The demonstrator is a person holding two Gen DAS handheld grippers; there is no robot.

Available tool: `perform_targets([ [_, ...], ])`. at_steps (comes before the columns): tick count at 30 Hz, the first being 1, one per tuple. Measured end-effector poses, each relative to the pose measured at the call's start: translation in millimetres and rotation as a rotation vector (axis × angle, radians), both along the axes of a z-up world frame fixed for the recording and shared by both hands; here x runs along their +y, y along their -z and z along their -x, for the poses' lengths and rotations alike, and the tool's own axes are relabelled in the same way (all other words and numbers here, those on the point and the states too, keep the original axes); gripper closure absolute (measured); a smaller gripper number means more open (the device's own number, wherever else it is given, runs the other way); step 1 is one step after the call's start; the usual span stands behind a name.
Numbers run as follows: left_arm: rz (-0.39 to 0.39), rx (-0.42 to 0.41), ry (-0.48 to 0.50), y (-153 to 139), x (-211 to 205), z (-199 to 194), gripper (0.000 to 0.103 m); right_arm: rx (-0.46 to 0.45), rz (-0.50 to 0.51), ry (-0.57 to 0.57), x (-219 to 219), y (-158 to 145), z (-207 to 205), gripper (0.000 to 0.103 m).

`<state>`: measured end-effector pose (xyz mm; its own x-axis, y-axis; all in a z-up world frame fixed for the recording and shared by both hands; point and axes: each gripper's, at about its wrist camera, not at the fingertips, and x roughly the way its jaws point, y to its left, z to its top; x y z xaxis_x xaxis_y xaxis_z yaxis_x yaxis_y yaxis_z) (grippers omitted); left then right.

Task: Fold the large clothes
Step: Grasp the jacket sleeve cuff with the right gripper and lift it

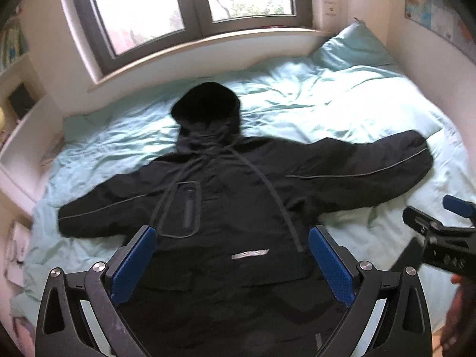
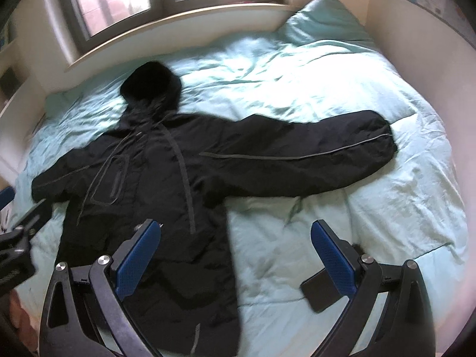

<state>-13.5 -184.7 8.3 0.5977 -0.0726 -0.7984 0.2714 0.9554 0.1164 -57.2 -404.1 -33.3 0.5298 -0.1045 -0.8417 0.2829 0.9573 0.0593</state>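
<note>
Black jacket (image 1: 238,208) sprawls over wrinkled mint bedding (image 1: 327,104) under window (image 1: 190,0).

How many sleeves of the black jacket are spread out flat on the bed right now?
2. One sleeve stretches right toward the wall; the other sleeve lies out to the left. Neither is folded in yet, and both grippers hover open above the jacket.

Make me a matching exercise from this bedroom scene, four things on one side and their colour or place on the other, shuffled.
Column one:
1 jacket
2 pillow
3 duvet
4 phone

Column two:
A pale turquoise, covers the bed
B black, spread flat with sleeves out
C dark slab beside the right gripper
D propped in the corner under the window

Pairs: 1-B, 2-D, 3-A, 4-C
</note>
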Motion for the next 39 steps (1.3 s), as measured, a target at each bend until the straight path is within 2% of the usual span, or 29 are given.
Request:
perform_targets([
  [6,0.043,0.043,0.015,16.4,-23.5,-27.9,0.001,-0.017,0.024,0.140,-96.0,16.6,-11.5,0.003],
  [8,0.023,0.056,0.010,26.0,-32.1,-39.6,0.001,-0.006,0.036,0.187,-129.7,25.1,-17.7,0.010],
  [10,-0.010,0.070,0.012,38.6,-43.2,-52.6,0.001,-0.006,0.032,0.225,-164.5,34.6,-23.2,0.010],
  [14,-0.028,0.116,0.016,61.4,-55.9,-77.9,0.001,0.008,-0.057,0.331,-242.3,70.6,-36.8,0.011],
  [18,-0.051,0.177,0.027,89.8,-70.9,-104.8,0.001,0.035,-0.131,0.403,-296.7,106.0,-50.6,0.011],
  [24,-0.059,0.222,0.074,123.8,-100.8,-137.4,0.001,0.086,-0.170,0.439,-339.4,150.0,-81.8,0.015],
  [25,-0.050,0.223,0.093,130.9,-108.3,-142.8,0.001,0.076,-0.182,0.430,-341.1,153.5,-85.8,0.018],
  [27,-0.038,0.237,0.128,145.0,-123.2,-153.3,0.001,0.061,-0.163,0.400,-335.6,152.3,-95.1,0.052],
  [28,-0.029,0.251,0.148,154.7,-132.9,-160.7,0.001,0.050,-0.134,0.377,-328.6,146.2,-97.1,0.062],
  [29,-0.017,0.259,0.162,162.7,-141.9,-166.4,0.001,0.033,-0.116,0.352,-320.9,138.7,-97.9,0.078],
  [32,0.037,0.279,0.204,180.3,-163.9,-180.0,0.001,-0.057,-0.081,0.305,-304.7,102.4,-86.6,0.086],
  [34,0.099,0.326,0.244,198.5,-179.7,-188.8,0.001,-0.072,-0.035,0.348,-306.4,89.5,-74.4,0.086],
  [36,0.115,0.380,0.267,224.5,-192.5,-196.1,0.001,-0.067,-0.058,0.404,-319.0,95.6,-65.0,0.086],
  [39,0.095,0.455,0.265,269.8,-205.2,-204.6,0.001,0.028,-0.104,0.468,-338.8,136.0,-63.8,0.086],
])
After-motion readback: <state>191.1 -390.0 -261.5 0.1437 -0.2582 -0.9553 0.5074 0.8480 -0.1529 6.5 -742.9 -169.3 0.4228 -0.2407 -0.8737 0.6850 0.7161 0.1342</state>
